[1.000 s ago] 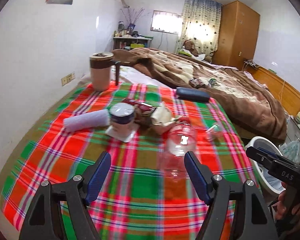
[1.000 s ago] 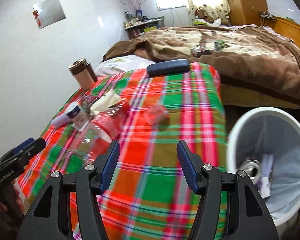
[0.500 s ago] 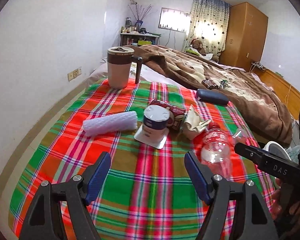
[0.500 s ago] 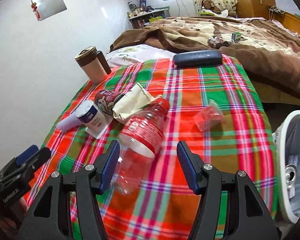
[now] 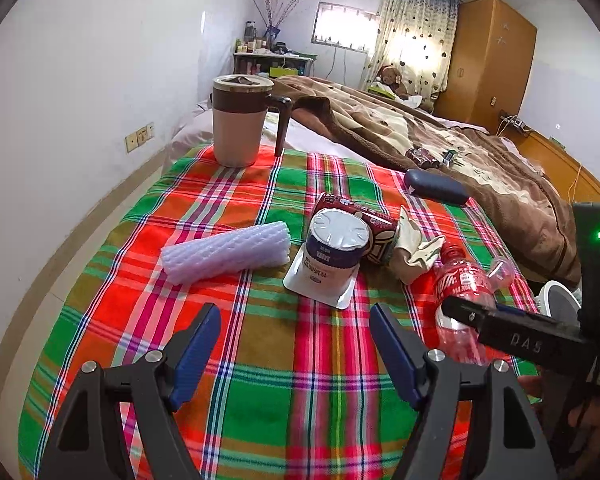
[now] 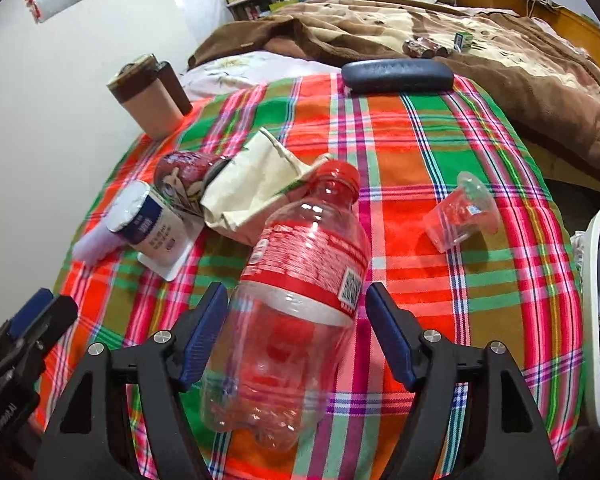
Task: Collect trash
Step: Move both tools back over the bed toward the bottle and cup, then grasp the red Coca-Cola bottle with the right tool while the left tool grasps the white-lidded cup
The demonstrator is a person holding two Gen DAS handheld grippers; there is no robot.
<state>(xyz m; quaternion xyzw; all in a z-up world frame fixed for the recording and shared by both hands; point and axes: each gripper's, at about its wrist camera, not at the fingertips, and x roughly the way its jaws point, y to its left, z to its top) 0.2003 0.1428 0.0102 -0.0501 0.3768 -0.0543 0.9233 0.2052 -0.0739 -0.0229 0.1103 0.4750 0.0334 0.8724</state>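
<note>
A clear plastic bottle with a red label and red cap lies on the plaid cloth. My right gripper straddles its lower body, jaws opening; the right pad stands clear of it. Beyond it lie a beige crumpled bag, a red can, an upturned yogurt cup and a small clear cup. My left gripper hangs open and empty just short of the yogurt cup. A white foam sleeve lies to its left and the bottle to its right.
A white trash bin stands off the table's right side. A brown-and-beige mug and a dark glasses case sit at the far end. A bed with a brown blanket lies beyond; a wall runs along the left.
Both grippers have come in over the table. The right one swung from the bin side onto the bottle and widened its jaws. The left one now faces the yogurt cup.
</note>
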